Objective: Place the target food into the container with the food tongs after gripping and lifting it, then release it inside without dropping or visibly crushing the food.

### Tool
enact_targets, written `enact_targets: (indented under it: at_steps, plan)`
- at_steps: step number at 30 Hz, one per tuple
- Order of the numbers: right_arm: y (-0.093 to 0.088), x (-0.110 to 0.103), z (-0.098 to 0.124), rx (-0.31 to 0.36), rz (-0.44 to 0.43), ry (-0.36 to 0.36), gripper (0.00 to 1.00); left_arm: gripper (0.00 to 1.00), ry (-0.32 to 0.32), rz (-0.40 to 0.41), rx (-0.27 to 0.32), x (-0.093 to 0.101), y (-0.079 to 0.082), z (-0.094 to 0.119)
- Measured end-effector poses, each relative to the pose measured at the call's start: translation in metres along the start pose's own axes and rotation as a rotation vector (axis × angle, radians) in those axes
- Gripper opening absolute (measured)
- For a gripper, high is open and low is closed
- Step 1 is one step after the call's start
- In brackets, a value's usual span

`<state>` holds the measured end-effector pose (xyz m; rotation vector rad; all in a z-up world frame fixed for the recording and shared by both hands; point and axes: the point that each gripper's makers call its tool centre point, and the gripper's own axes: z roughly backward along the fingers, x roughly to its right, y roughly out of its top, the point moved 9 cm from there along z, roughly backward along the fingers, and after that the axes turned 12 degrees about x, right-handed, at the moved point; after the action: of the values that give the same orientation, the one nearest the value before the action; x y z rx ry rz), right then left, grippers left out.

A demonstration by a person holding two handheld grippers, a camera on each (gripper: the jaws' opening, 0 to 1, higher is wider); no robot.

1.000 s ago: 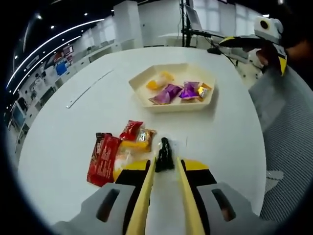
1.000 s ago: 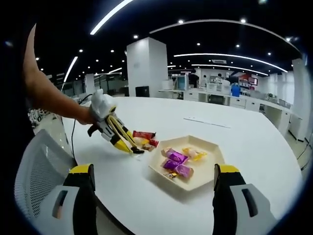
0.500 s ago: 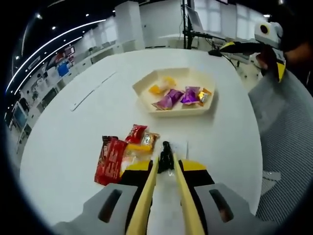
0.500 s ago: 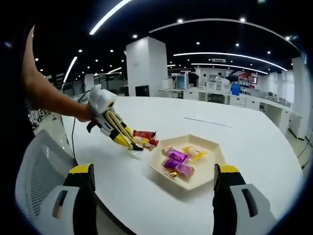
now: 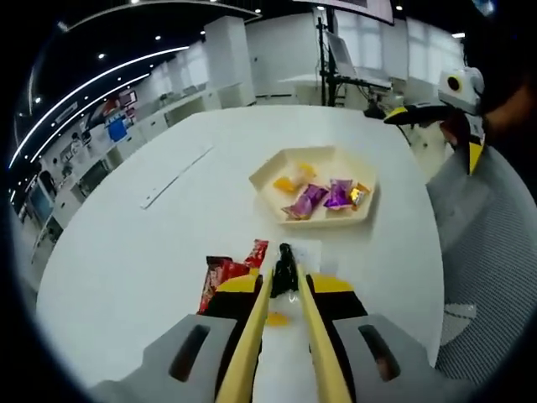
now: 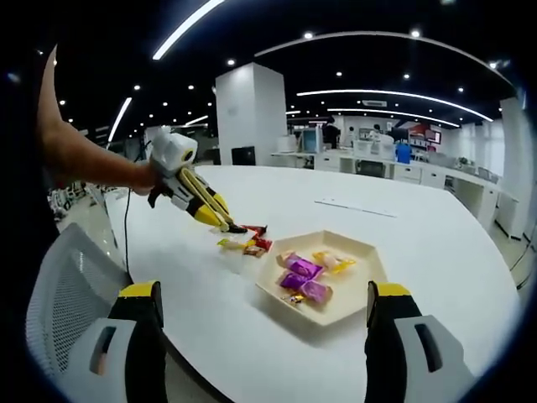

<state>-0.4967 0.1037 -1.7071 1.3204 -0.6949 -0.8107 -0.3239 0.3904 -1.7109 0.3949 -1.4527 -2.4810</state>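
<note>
My left gripper (image 5: 284,294) is shut on the yellow food tongs (image 5: 256,336), whose black tips (image 5: 284,267) hover above a small pile of snacks: red packets (image 5: 226,273) and a yellow piece (image 5: 277,319). A pale clear wrapper (image 5: 306,252) lies right at the tips; I cannot tell if they pinch it. The cream tray (image 5: 362,217) beyond holds purple, yellow and orange sweets. In the right gripper view a hand holds the left gripper (image 6: 172,155) above the table, with the tongs (image 6: 210,210) slanting down toward the snacks (image 6: 247,243) beside the tray (image 6: 369,281). My right gripper (image 6: 264,336) is open and holds nothing.
The round white table (image 5: 126,252) has a thin strip (image 5: 176,176) lying on its far left. A grey mesh chair (image 5: 491,243) stands at its right edge, and another chair back (image 6: 59,294) appears in the right gripper view. The right gripper (image 5: 453,105) hovers past the tray.
The left gripper has risen with the tongs and moved toward the tray; the snack pile now lies lower beneath the tips. The right gripper has stayed still and open.
</note>
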Motion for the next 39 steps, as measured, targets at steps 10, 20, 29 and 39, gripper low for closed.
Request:
enact_targets:
  at_steps: [10, 20, 29, 39]
  plan:
    - [0.0, 0.0, 0.0, 0.006, -0.002, -0.002, 0.99, 0.16, -0.007, 0.002, 0.017, -0.002, 0.014, -0.008]
    - [0.002, 0.001, 0.001, 0.013, -0.002, -0.008, 0.99, 0.16, -0.04, -0.014, 0.052, 0.001, 0.041, -0.034]
    - [0.002, 0.001, 0.001, 0.01, 0.009, -0.01, 0.99, 0.16, -0.099, -0.029, 0.095, 0.016, 0.074, -0.077]
    - [0.002, 0.002, 0.001, 0.016, 0.004, -0.018, 0.99, 0.16, -0.174, -0.056, 0.124, 0.033, 0.11, -0.126]
